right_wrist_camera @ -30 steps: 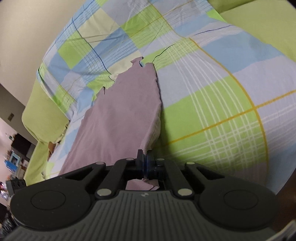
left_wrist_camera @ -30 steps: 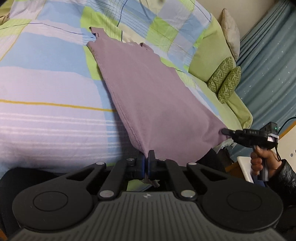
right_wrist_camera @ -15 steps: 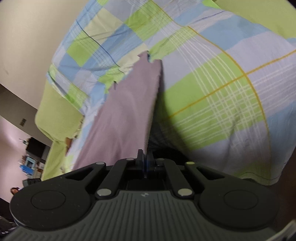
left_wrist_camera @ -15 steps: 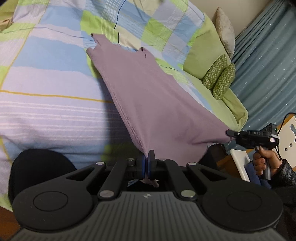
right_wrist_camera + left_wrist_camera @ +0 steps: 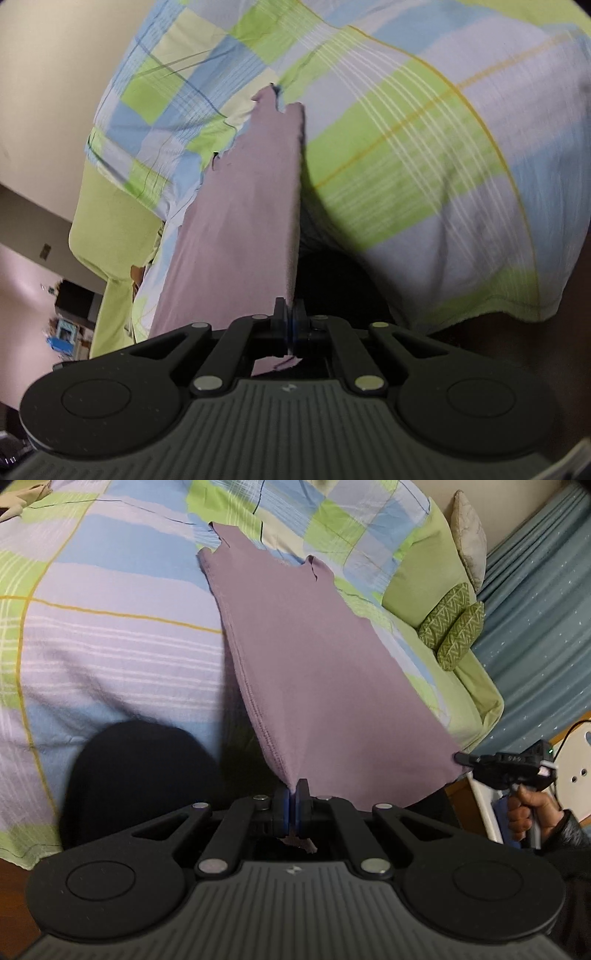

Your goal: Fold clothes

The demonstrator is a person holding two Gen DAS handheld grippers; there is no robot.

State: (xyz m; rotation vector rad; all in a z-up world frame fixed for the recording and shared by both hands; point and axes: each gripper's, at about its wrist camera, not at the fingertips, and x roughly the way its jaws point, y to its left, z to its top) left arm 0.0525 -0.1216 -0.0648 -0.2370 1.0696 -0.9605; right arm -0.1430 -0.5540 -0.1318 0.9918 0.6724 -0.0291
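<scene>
A mauve sleeveless top (image 5: 314,657) is stretched taut off the bed, its shoulder straps still lying on the checked bedspread (image 5: 110,635). My left gripper (image 5: 296,788) is shut on one bottom hem corner. The right gripper (image 5: 461,757), held by a hand, pinches the other hem corner at the right edge. In the right wrist view the same top (image 5: 243,221) runs edge-on away from my right gripper (image 5: 290,308), which is shut on its corner, with a scrap of cloth poking out behind the pads.
A green pillow (image 5: 421,576) and two patterned green cushions (image 5: 452,629) sit at the bed's far right. Blue curtains (image 5: 546,609) hang beyond. A dark rounded shape (image 5: 140,768), maybe a knee, is near the bed edge. A white stool (image 5: 580,764) stands at right.
Both grippers have pulled back from the bed with the hem, lifting the top and drawing it tighter. The right gripper has rolled, so the cloth now shows more edge-on.
</scene>
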